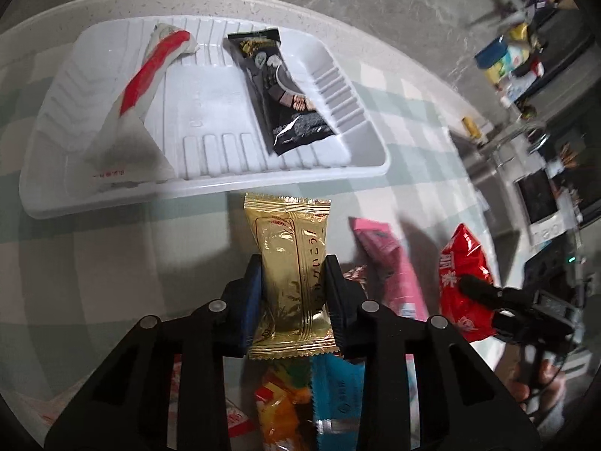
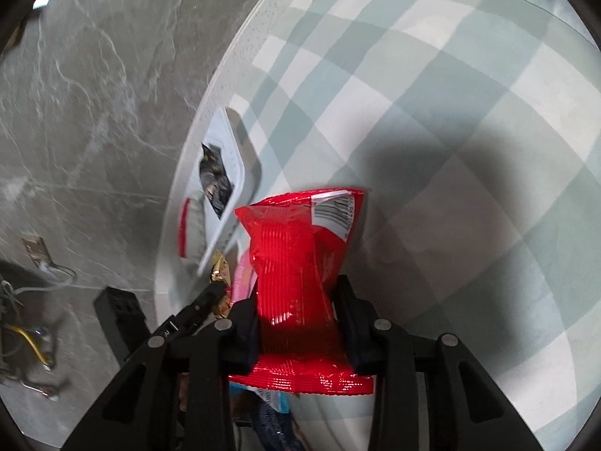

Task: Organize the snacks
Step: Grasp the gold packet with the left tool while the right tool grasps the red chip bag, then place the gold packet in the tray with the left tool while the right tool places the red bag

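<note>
My left gripper (image 1: 293, 267) is shut on a gold snack packet (image 1: 291, 263) and holds it just short of the near rim of a white plastic tray (image 1: 210, 188). In the tray lie a white-and-red wrapper (image 1: 146, 79) on the left and a black snack bar (image 1: 280, 90) on the right. My right gripper (image 2: 298, 293) is shut on a red snack bag (image 2: 296, 263) and holds it above the checked tablecloth; the bag and that gripper also show at the right of the left wrist view (image 1: 464, 282). The tray shows small in the right wrist view (image 2: 229, 158).
A pink packet (image 1: 387, 259) lies on the checked tablecloth (image 1: 75, 263) right of the gold one. Blue (image 1: 338, 394) and orange-yellow (image 1: 285, 406) packets lie under my left gripper. The round table's edge (image 2: 210, 112) borders a grey marble floor. Cluttered shelves (image 1: 526, 60) stand far right.
</note>
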Demonstrator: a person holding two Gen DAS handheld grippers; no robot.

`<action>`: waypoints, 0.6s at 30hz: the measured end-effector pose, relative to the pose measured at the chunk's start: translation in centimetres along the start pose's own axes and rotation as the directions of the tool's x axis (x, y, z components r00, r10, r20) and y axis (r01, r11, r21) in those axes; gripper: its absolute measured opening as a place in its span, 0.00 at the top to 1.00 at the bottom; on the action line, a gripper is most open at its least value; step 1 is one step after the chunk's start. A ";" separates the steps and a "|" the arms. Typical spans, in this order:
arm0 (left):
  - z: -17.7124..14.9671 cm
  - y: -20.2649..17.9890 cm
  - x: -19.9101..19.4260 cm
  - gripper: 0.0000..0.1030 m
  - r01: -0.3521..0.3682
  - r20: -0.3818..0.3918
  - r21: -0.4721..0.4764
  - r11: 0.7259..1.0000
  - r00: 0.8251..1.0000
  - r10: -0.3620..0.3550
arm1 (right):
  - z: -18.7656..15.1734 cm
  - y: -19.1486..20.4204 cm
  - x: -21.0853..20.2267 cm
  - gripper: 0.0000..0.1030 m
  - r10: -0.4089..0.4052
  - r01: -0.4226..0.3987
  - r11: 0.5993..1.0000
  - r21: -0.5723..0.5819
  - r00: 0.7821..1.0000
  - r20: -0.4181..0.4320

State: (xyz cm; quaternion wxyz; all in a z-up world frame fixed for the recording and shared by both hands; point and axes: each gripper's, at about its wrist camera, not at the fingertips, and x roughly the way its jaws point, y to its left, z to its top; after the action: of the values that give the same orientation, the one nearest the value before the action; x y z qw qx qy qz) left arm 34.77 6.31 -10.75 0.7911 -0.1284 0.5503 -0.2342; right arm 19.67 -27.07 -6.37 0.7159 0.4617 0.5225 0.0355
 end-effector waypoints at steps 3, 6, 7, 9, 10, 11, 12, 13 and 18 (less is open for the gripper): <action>0.0 0.2 -0.6 0.72 0.035 0.007 -0.029 0.999 0.999 -0.035 | 0.1 -0.2 -0.7 0.64 0.031 -0.031 0.999 0.019 0.999 0.011; 0.1 0.5 -1.6 0.72 0.075 0.027 -0.059 0.995 0.997 -0.073 | 0.1 0.3 -0.9 0.64 0.050 -0.051 0.998 0.021 0.999 0.016; 0.1 0.6 -2.1 0.72 0.084 0.033 -0.063 0.994 0.996 -0.082 | 0.2 0.4 -1.0 0.64 0.056 -0.056 0.998 0.020 0.998 0.016; 0.3 0.7 -3.1 0.72 0.103 0.050 -0.071 0.992 0.994 -0.099 | 0.3 1.1 -1.0 0.64 0.069 -0.069 0.998 0.015 0.998 0.012; 0.5 0.8 -3.7 0.72 0.112 0.059 -0.076 0.991 0.992 -0.107 | 0.4 1.2 -1.0 0.64 0.073 -0.073 0.997 0.013 0.997 0.010; 0.6 0.9 -4.1 0.72 0.120 0.065 -0.080 0.990 0.991 -0.115 | 0.5 1.5 -0.9 0.64 0.079 -0.079 0.997 0.010 0.997 0.007; 0.7 1.1 -4.6 0.72 0.124 0.071 -0.083 0.989 0.990 -0.118 | 0.6 1.8 -0.8 0.64 0.084 -0.084 0.996 0.004 0.996 0.000; 1.0 1.4 -5.2 0.72 0.126 0.081 -0.088 0.988 0.990 -0.119 | 0.7 2.3 -0.6 0.64 0.089 -0.089 0.996 -0.003 0.996 -0.006; 2.0 2.9 -7.8 0.72 0.150 0.132 -0.116 0.982 0.982 -0.134 | 1.4 4.1 -0.1 0.64 0.102 -0.103 0.994 -0.041 0.994 -0.026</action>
State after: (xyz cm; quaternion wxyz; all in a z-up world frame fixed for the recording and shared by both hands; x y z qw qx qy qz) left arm 35.06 12.67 -4.99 0.7953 -0.2312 0.5031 -0.2467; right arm 22.42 -25.69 -3.41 0.7163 0.4724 0.5058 0.0888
